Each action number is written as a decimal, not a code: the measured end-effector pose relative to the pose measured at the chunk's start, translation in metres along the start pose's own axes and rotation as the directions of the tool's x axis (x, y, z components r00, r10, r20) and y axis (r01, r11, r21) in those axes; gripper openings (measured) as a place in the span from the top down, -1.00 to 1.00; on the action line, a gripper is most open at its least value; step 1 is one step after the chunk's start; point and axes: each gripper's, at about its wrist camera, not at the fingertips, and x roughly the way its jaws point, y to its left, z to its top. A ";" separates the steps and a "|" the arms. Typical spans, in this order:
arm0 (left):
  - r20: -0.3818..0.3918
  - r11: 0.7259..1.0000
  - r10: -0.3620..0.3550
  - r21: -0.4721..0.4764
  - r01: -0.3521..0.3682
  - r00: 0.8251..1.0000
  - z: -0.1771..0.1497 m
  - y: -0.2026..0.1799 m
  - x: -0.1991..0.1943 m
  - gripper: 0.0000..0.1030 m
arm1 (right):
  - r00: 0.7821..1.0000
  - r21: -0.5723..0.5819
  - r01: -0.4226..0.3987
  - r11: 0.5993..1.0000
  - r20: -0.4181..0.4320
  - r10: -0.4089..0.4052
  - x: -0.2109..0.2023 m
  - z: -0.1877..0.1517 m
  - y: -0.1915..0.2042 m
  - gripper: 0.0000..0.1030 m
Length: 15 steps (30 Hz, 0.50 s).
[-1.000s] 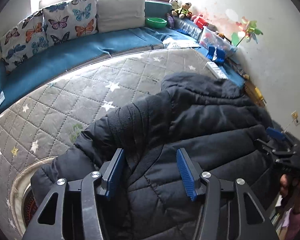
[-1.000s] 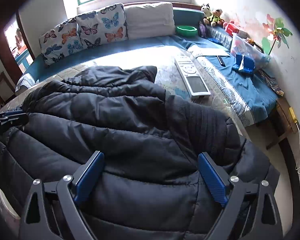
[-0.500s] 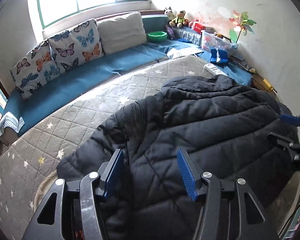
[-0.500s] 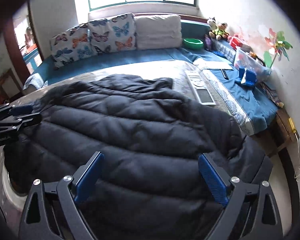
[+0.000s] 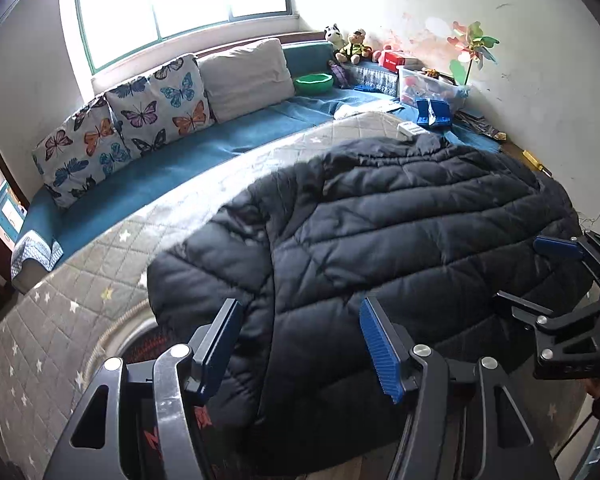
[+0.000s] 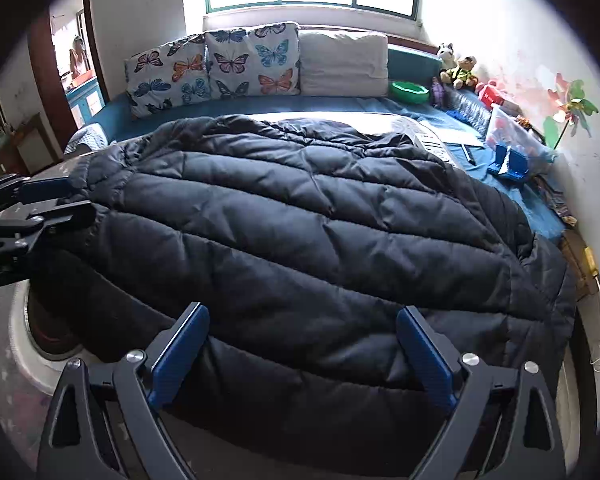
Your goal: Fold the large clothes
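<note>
Since a second ago I've pulled both grippers back toward me, so more of the black puffer jacket shows. On the left, my left gripper has its jaws opening, about half apart, pads clear of the fabric. The jacket lies spread across the grey star-quilted mattress, its near hem at the near edge. On the right, my right gripper has its jaws wide apart above the hem, gripping nothing.
</note>
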 end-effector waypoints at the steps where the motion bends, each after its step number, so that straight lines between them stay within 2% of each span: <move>1: -0.005 1.000 0.001 -0.002 -0.001 1.000 -0.004 0.000 0.002 -0.27 | 1.000 0.001 0.006 1.000 -0.003 -0.006 0.001 -0.001 0.000 -0.99; 7: -0.015 1.000 0.011 0.002 -0.011 1.000 -0.016 0.001 0.014 -0.33 | 0.999 -0.021 0.045 0.999 0.000 -0.045 0.005 -0.008 0.008 -0.99; 15: -0.023 1.000 -0.006 -0.025 0.005 1.000 -0.024 0.005 0.017 -0.40 | 0.995 -0.009 0.086 0.996 0.055 -0.085 -0.014 -0.021 0.011 -0.99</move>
